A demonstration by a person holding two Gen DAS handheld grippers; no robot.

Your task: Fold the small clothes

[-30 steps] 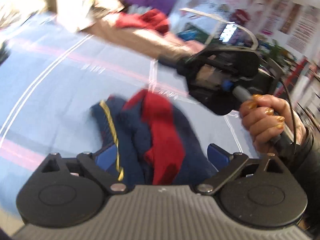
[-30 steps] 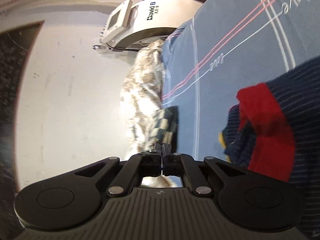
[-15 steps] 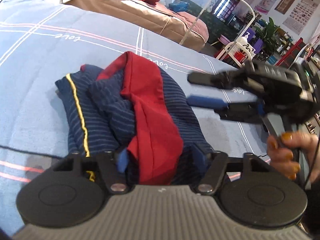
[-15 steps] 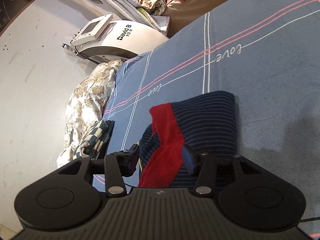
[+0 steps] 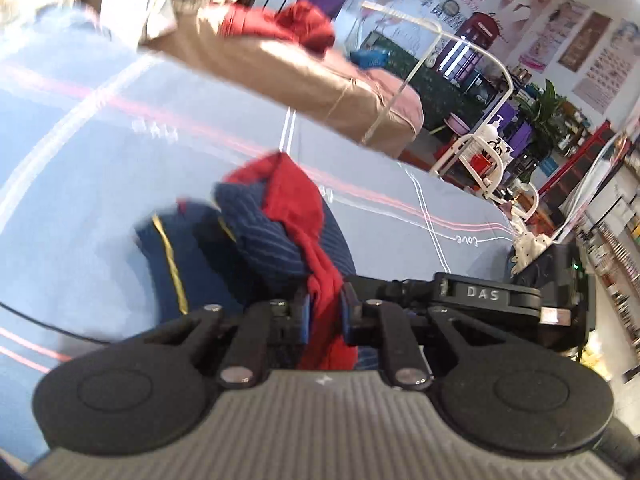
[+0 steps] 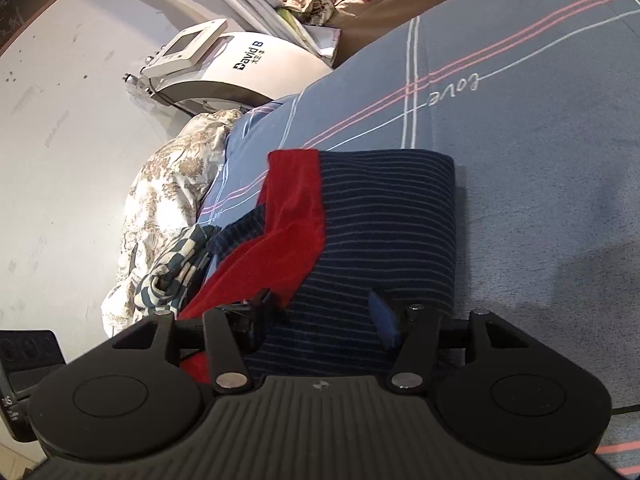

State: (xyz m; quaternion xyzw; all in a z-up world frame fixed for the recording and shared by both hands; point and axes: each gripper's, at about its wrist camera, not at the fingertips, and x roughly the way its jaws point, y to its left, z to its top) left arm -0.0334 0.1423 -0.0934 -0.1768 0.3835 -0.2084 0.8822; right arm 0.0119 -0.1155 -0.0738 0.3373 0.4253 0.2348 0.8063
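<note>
The small garment point(image 5: 256, 236), navy with thin stripes, a red band and a yellow trim line, lies bunched on the blue-grey bedsheet point(image 5: 100, 152), which carries pink and white lines and the printed word "love". In the right wrist view the same garment point(image 6: 384, 216) shows one flat, squared navy panel with the red band point(image 6: 292, 208) running along its left side.

The left gripper point(image 5: 325, 312) has just been closing. Its blue-padded jaws now pinch the red band point(image 5: 296, 208), which passes between them and hangs down in front of the gripper body. The cloth near the pinch is drawn up into a ridge. The view is blurred on its left side.

The right gripper point(image 6: 324, 312) has just been opening. Its jaws stand wide apart over the striped navy panel, one finger point(image 6: 386, 318) over the stripes and the other at the edge of the red band. The pads do not press on the cloth. In the left wrist view the right gripper's black body, marked "DAS", lies just beside the left gripper's jaws.

A checked cloth point(image 6: 180, 260) and a floral quilt point(image 6: 160, 192) lie at the bed's edge. A white machine point(image 6: 240, 68) stands against the wall beyond.
</note>
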